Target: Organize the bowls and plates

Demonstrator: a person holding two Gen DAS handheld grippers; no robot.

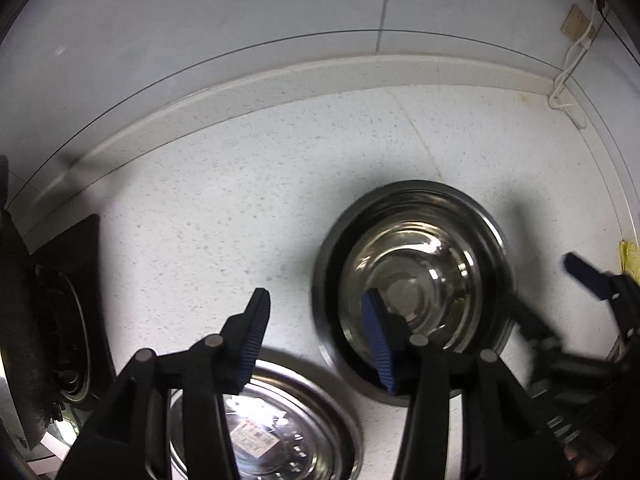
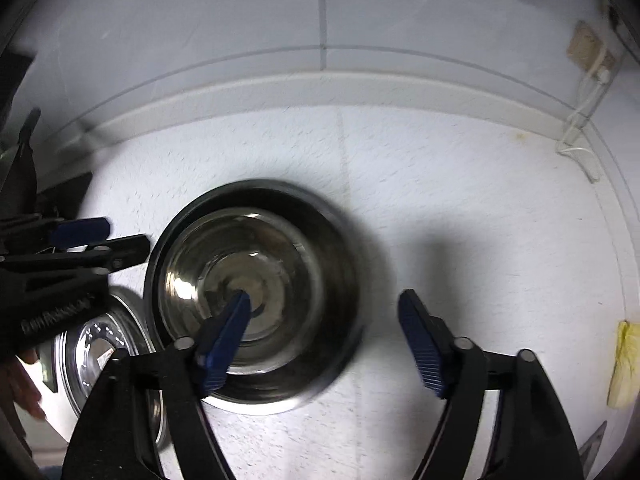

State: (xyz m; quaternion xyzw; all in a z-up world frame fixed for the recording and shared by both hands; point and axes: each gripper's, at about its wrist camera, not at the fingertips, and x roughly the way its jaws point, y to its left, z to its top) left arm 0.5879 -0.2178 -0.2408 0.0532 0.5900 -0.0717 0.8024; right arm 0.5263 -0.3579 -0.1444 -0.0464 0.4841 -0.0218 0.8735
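A round, shiny steel bowl (image 2: 256, 296) sits on the speckled white table (image 2: 480, 208), beside a flat steel plate (image 1: 280, 440). The left hand-held gripper (image 1: 316, 340) and right hand-held gripper (image 2: 324, 336) hang above, ribbed blue pads (image 2: 420, 344) spread, holding nothing.

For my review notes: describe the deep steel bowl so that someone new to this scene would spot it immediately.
Start at the white speckled countertop that runs to the raised ledge along the tiled wall. Near its middle sits the deep steel bowl, round and shiny, with a dark rim. Unlike the flat steel plate beside it, which carries a paper label, it has tall sloping sides and no label.
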